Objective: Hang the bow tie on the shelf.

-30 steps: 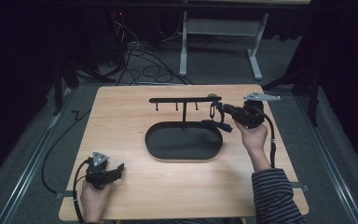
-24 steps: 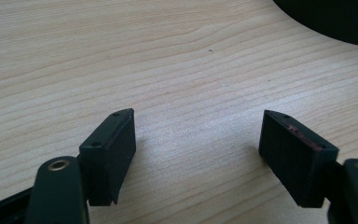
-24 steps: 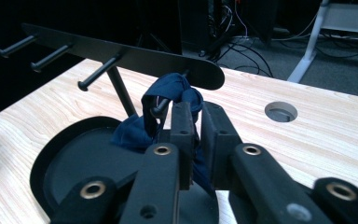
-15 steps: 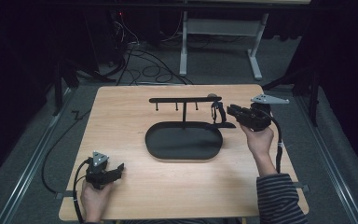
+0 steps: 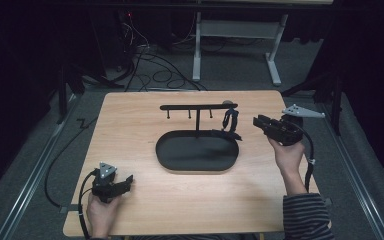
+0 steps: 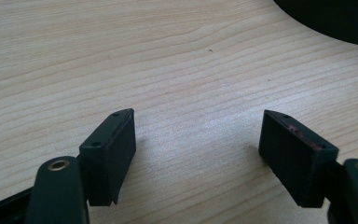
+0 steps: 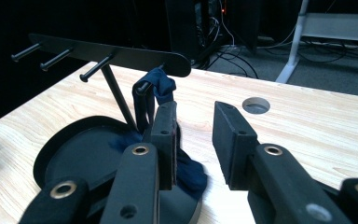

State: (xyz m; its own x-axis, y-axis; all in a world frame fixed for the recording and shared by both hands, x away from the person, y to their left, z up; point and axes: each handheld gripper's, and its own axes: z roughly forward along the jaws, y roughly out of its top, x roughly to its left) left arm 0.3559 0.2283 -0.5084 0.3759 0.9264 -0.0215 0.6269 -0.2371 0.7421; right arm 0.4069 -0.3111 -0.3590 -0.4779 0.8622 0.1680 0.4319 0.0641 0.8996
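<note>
A: From up top I see the left gripper [image 5: 122, 181] resting on the pale wooden desk [image 5: 130, 130], near corner, jaws apart w/ nothing between.

B: Right gripper [image 7: 193, 140] cam adds detail: jaws parted, empty, beside a dark blue cloth band [image 7: 161, 86] hung on the black peg rack [image 7: 112, 51], its tail in the black oval tray [image 7: 74, 154].

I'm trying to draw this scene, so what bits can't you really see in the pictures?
- Dark blue cloth item on the stand's peg: right gripper view, its lower part sits behind a jaw; high view, too small to identify.
- Black oval tray: left gripper view, cut off by the top edge.
- Room behind the table: too dark.
</note>
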